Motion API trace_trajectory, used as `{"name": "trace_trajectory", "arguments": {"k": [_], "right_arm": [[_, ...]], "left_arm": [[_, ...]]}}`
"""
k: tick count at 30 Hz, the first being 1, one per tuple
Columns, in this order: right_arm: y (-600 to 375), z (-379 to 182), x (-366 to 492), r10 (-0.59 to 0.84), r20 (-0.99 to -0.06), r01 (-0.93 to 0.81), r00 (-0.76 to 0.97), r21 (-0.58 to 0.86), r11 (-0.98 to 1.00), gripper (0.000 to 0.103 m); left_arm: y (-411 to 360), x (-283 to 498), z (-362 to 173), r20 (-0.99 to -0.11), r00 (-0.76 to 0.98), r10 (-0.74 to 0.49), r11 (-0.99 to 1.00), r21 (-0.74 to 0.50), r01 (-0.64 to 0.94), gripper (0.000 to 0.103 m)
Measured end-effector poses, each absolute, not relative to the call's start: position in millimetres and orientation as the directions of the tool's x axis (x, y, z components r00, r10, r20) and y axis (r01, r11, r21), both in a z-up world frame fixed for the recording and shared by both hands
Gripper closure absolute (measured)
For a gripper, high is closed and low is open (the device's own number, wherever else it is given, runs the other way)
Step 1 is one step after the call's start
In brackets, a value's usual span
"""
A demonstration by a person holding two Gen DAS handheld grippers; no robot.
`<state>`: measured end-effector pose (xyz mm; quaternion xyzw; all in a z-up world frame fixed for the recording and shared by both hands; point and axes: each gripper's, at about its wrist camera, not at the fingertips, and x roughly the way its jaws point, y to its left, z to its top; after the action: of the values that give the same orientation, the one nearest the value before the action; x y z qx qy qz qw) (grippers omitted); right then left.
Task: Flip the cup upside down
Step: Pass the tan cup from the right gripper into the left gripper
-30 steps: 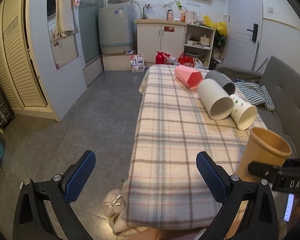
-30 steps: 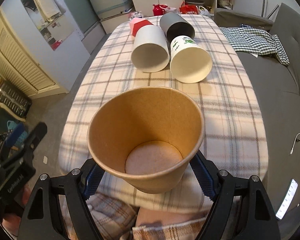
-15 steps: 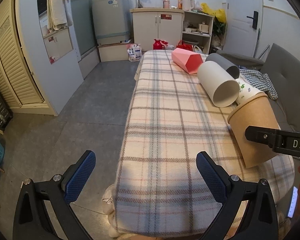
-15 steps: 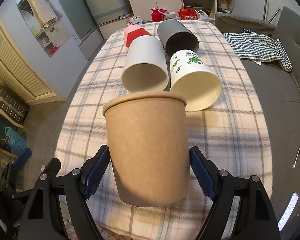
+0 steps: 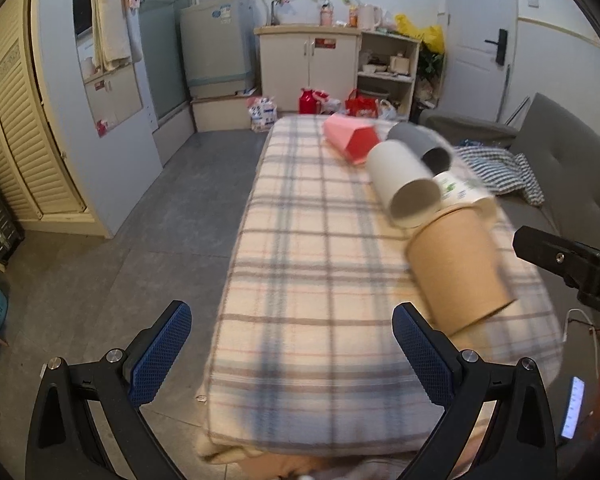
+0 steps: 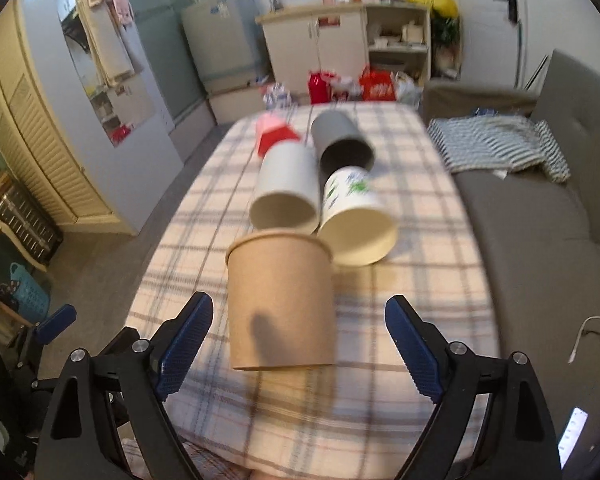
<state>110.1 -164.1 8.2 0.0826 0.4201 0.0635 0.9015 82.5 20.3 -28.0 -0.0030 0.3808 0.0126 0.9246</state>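
Note:
A brown paper cup point(image 6: 280, 300) lies on its side on the plaid blanket point(image 6: 400, 360), mouth pointing away from me, blurred. It also shows in the left wrist view point(image 5: 458, 268) at the blanket's right. My right gripper point(image 6: 298, 344) is open, its blue pads wide on either side of the cup's base and not touching it. My left gripper point(image 5: 290, 354) is open and empty over the blanket's near left edge.
A white cup point(image 6: 286, 192), a green-printed white cup point(image 6: 354, 220), a grey cup point(image 6: 340, 142) and a pink box point(image 6: 274, 136) lie on their sides just beyond the brown cup. A grey sofa point(image 6: 540, 240) is at the right. Floor lies to the left.
The right gripper tipped the brown cup from upright to lying down, then opened and let it go. The left gripper has stayed open with little movement.

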Motion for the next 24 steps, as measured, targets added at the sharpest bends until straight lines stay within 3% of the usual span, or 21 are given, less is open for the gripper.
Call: {"name": "trace_trajectory", "arguments": {"k": [11,24], "right_arm": [[-215,24,63,0.081,-0.701,0.051,0.708,0.165,0.985,0.008],[-256,3,58,0.016,-0.706,0.126,0.708,0.149,0.981,0.004]], "left_arm": [[-41,62,-7,-0.686,0.726,-0.045,0.999,-0.017,0.046,0.0],[-90,76,-28,-0.721,0.691,-0.044,0.997,0.01,0.073,0.0]]}}
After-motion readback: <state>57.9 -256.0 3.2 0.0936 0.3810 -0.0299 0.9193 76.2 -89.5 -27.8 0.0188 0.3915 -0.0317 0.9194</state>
